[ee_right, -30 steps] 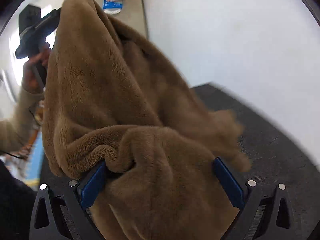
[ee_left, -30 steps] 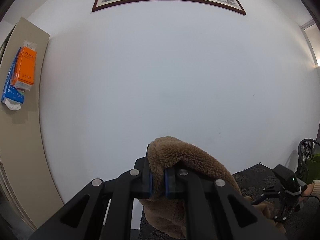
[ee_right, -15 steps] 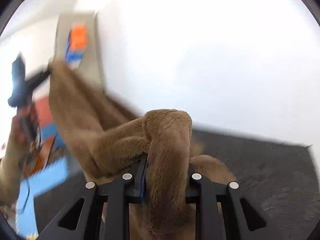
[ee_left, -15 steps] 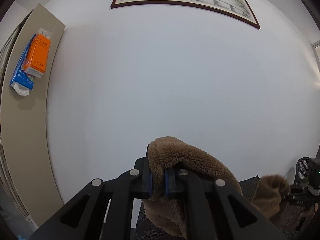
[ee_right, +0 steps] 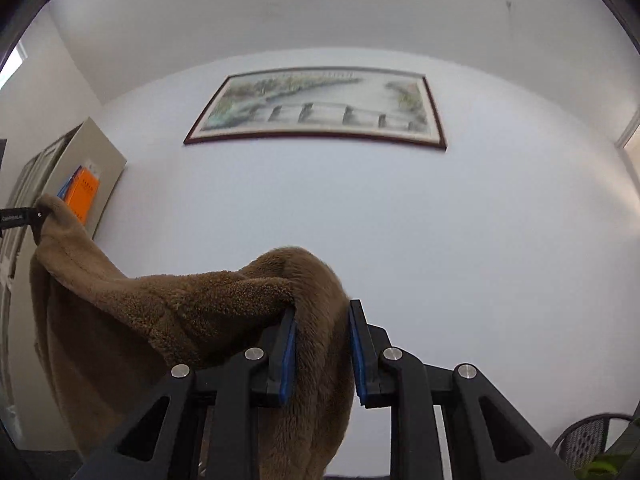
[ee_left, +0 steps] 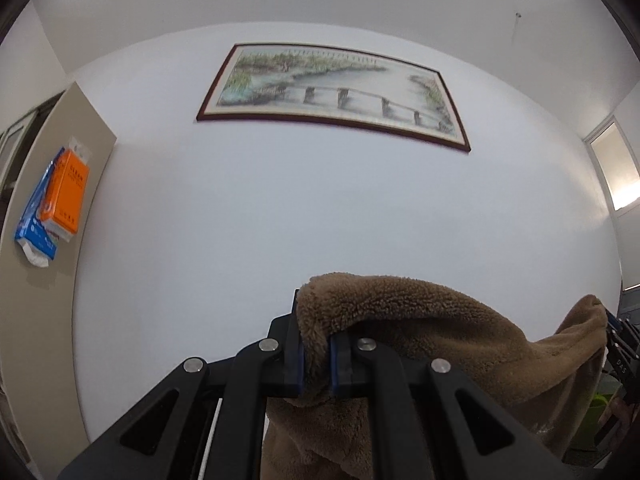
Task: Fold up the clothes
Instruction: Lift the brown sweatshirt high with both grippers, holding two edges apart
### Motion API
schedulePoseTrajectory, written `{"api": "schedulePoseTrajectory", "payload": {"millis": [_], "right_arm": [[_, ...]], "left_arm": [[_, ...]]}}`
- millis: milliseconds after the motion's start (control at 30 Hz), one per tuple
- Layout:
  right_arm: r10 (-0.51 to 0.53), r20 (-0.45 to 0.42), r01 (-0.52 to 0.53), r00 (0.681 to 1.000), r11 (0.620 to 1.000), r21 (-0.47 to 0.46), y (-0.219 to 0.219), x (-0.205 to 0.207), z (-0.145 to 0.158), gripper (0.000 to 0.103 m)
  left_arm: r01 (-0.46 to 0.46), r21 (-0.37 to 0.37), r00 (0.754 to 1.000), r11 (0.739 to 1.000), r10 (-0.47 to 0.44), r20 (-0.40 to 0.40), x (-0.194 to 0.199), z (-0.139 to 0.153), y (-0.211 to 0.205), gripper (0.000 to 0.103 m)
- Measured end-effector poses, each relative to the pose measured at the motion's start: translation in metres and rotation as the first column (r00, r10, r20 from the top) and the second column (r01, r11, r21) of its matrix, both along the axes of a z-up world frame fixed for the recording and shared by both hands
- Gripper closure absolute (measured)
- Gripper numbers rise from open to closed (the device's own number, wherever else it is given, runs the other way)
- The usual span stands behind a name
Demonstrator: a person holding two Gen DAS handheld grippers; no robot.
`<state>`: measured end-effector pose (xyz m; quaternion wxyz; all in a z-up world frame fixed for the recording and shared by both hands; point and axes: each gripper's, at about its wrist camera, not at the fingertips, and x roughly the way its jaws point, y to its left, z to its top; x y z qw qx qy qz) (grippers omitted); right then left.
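the brown fleece garment (ee_right: pixel 192 312) hung in the air between two hand-held grippers, both raised and pointed at a white wall (ee_left: pixel 320 208) with a framed landscape painting (ee_left: pixel 332 92). the left gripper (ee_left: pixel 316 356) was clamped tight on one bunched corner of the plush cloth, and the right gripper (ee_right: pixel 322 348) pinched a thicker fold of the same cloth between its blue pads (ee_right: pixel 289 356). the top edge sagged loosely from one gripper to the other, and the rest dropped out of sight below both views. no flat, finished fold was visible; the garment seemed to be held up by two points, a pose that would fit either spreading it out for folding or carrying one edge over in mid-fold, and the pictures did not settle which. the fabric looked thick, soft and fuzzy, with a rolled edge. orange and blue tissue packs (ee_left: pixel 60 196) sat on a beige cabinet (ee_left: pixel 36 280) to the left.
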<state>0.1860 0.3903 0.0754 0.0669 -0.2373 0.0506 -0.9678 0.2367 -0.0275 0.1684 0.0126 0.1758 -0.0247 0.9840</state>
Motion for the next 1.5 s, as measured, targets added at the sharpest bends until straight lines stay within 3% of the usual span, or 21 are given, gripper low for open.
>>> {"api": "schedulePoseTrajectory", "payload": {"millis": [100, 200, 267, 333, 367, 400, 433, 500, 667, 800, 867, 1000, 1100, 1133, 1167, 1233, 1300, 1333, 1367, 1433, 1500], "right_arm": [[-0.073, -0.151, 0.072, 0.986, 0.997, -0.013, 0.002, 0.088, 0.026, 0.079], [-0.062, -0.204, 0.055, 0.977, 0.998, -0.039, -0.013, 0.115, 0.045, 0.079], [-0.016, -0.180, 0.012, 0.984, 1.000, -0.020, -0.039, 0.112, 0.059, 0.078], [0.115, -0.052, -0.113, 0.992, 0.993, 0.038, -0.053, 0.091, 0.059, 0.073], [0.186, 0.022, -0.187, 0.982, 0.981, 0.059, -0.055, 0.078, 0.053, 0.065], [0.251, 0.088, -0.258, 0.964, 0.963, 0.076, -0.058, 0.066, 0.046, 0.027], [0.305, 0.134, -0.318, 0.943, 0.944, 0.089, -0.062, 0.058, 0.031, 0.000], [0.389, 0.228, -0.417, 0.892, 0.905, 0.088, -0.074, 0.048, -0.006, 0.000], [0.564, 0.473, -0.672, 0.677, 0.736, 0.085, -0.119, 0.034, -0.082, 0.000], [0.627, 0.522, -0.770, 0.577, 0.632, 0.092, -0.156, 0.029, -0.117, 0.000], [0.666, 0.547, -0.812, 0.507, 0.582, 0.043, -0.168, 0.016, -0.129, 0.000], [0.773, 0.574, -0.900, 0.271, 0.416, -0.134, -0.191, -0.021, -0.147, 0.000], [0.849, 0.525, -0.919, 0.058, 0.250, -0.304, -0.204, -0.047, -0.155, 0.000], [0.859, 0.511, -0.920, 0.035, 0.227, -0.319, -0.203, -0.047, -0.153, 0.000], [0.868, 0.497, -0.920, 0.013, 0.204, -0.333, -0.203, -0.046, -0.151, 0.010], [0.884, 0.467, -0.919, -0.033, 0.157, -0.361, -0.203, -0.045, -0.148, 0.076], [0.897, 0.436, -0.916, -0.078, 0.109, -0.387, -0.203, -0.043, -0.144, 0.083], [0.902, 0.425, -0.915, -0.077, 0.105, -0.389, -0.201, -0.042, -0.141, 0.085], [0.903, 0.429, -0.918, -0.002, 0.169, -0.359, -0.193, -0.037, -0.134, 0.086], [0.887, 0.420, -0.896, 0.193, 0.334, -0.293, -0.172, -0.029, -0.114, 0.087], [0.823, 0.371, -0.825, 0.430, 0.525, -0.208, -0.145, -0.017, -0.085, 0.087]], "left_arm": [[0.006, -0.009, 0.997, 1.000, -0.007, -0.076, 0.039, 0.029, 0.004, 0.093], [0.002, -0.045, 0.995, 0.999, -0.007, -0.097, 0.064, 0.041, 0.003, 0.092], [-0.007, -0.074, 0.996, 0.997, 0.001, -0.086, 0.064, 0.040, 0.003, 0.092], [-0.029, -0.094, 0.998, 0.995, 0.023, -0.067, 0.051, 0.034, 0.008, 0.092], [-0.044, -0.098, 0.997, 0.994, 0.038, -0.060, 0.046, 0.031, 0.009, 0.092], [-0.059, -0.102, 0.997, 0.993, 0.054, -0.053, 0.042, 0.029, 0.009, 0.092], [-0.059, -0.101, 0.997, 0.993, 0.054, -0.055, 0.044, 0.033, 0.004, 0.092], [-0.057, -0.097, 0.997, 0.994, 0.051, -0.061, 0.051, 0.044, -0.008, 0.092], [-0.050, -0.088, 0.996, 0.995, 0.044, -0.075, 0.067, 0.070, -0.037, 0.092], [-0.054, -0.098, 0.994, 0.994, 0.045, -0.097, 0.079, 0.088, -0.048, 0.092], [-0.037, -0.106, 0.994, 0.994, 0.025, -0.109, 0.084, 0.098, -0.048, 0.092], [-0.002, -0.116, 0.992, 0.993, -0.013, -0.123, 0.096, 0.119, -0.043, 0.092], [0.000, -0.123, 0.992, 0.992, -0.016, -0.127, 0.103, 0.127, -0.037, 0.092], [-0.017, -0.128, 0.992, 0.992, 0.001, -0.126, 0.104, 0.129, -0.035, 0.092], [-0.034, -0.132, 0.992, 0.991, 0.018, -0.125, 0.106, 0.130, -0.033, 0.092], [-0.068, -0.141, 0.991, 0.988, 0.051, -0.123, 0.110, 0.133, -0.029, 0.090], [-0.127, -0.141, 0.987, 0.982, 0.112, -0.112, 0.109, 0.134, -0.026, 0.089], [-0.153, -0.135, 0.985, 0.979, 0.139, -0.106, 0.109, 0.133, -0.026, 0.089], [-0.178, -0.129, 0.981, 0.976, 0.166, -0.099, 0.108, 0.133, -0.026, 0.089], [-0.210, -0.116, 0.976, 0.971, 0.201, -0.084, 0.107, 0.131, -0.030, 0.089], [-0.220, -0.107, 0.974, 0.970, 0.212, -0.076, 0.109, 0.129, -0.035, 0.089]]}}
